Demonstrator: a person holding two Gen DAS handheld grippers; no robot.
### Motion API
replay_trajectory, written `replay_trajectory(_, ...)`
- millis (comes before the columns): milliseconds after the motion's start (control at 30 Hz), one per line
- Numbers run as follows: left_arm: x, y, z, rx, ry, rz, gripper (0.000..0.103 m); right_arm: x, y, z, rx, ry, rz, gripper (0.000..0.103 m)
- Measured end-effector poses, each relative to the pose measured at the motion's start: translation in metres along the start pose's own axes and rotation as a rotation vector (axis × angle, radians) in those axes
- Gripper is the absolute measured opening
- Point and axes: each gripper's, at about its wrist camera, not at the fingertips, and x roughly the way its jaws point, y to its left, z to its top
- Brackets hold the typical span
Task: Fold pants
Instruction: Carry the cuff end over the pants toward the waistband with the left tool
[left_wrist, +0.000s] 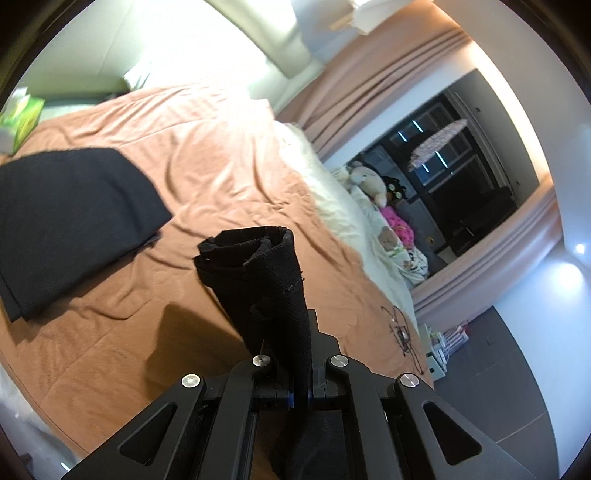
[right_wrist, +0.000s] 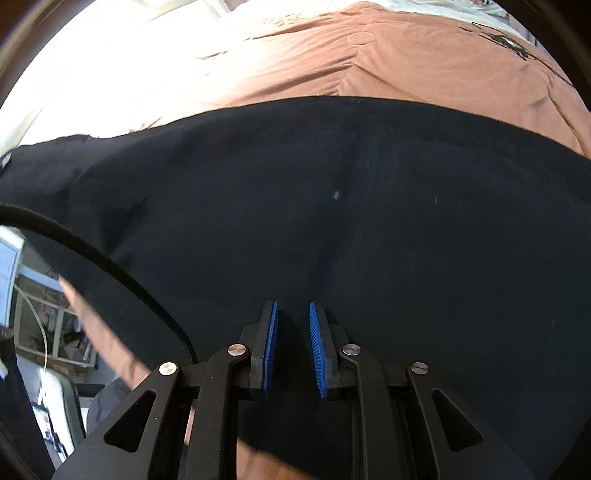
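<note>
The left gripper (left_wrist: 301, 354) has its jaws closed tight on a bunched edge of the black pants (left_wrist: 258, 280), which stands up ahead of the jaws as a rolled, cuff-like end lifted clear of the orange bedspread (left_wrist: 221, 155); gripping a gathered edge like this probably gives a firm hold for carrying that end over to make a fold. Farther ahead and to the left of those jaws a flat dark fabric panel (left_wrist: 70, 221) lies on the bed; whether it is more of the same pants or a separate folded garment cannot be told. The right gripper (right_wrist: 293, 347) hovers with its jaws partly open, the blue pads (right_wrist: 269, 347) apart and nothing between them; the pants (right_wrist: 332, 221) spread wide just ahead of and beneath those jaws, seemingly flat on the bedspread (right_wrist: 443, 62), so this hand looks placed to pin or pinch the cloth.

The left pads are hidden by the cloth they clamp; the fabric below them runs out of frame; how high the right jaws sit above the cloth is unclear; a dark corded rim (right_wrist: 110, 258) to the left of the right jaws could be a hem or waistband.
</note>
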Motion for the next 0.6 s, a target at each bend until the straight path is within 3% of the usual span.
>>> replay_trajectory(133, -0.006, -0.028, 0.001, 0.036, -0.006, -0.019, 0.004, -0.016, 0.002, -0.015, -0.046, 0.004, 0.009, 0.016)
replay_trajectory(200, -0.005, -0.046, 0.000, 0.058, 0.002, -0.030, 0.004, -0.029, -0.004, -0.020, -0.028, -0.016, 0.028, 0.022)
replay_trajectory(367, -0.003, -0.095, -0.007, 0.133, 0.012, -0.062, 0.004, -0.071, -0.020, -0.030, -0.007, -0.128, 0.023, 0.057)
replay_trajectory(600, 0.003, -0.151, -0.016, 0.208, 0.041, -0.124, 0.004, -0.129, -0.064, -0.056, 0.119, -0.256, -0.002, 0.069)
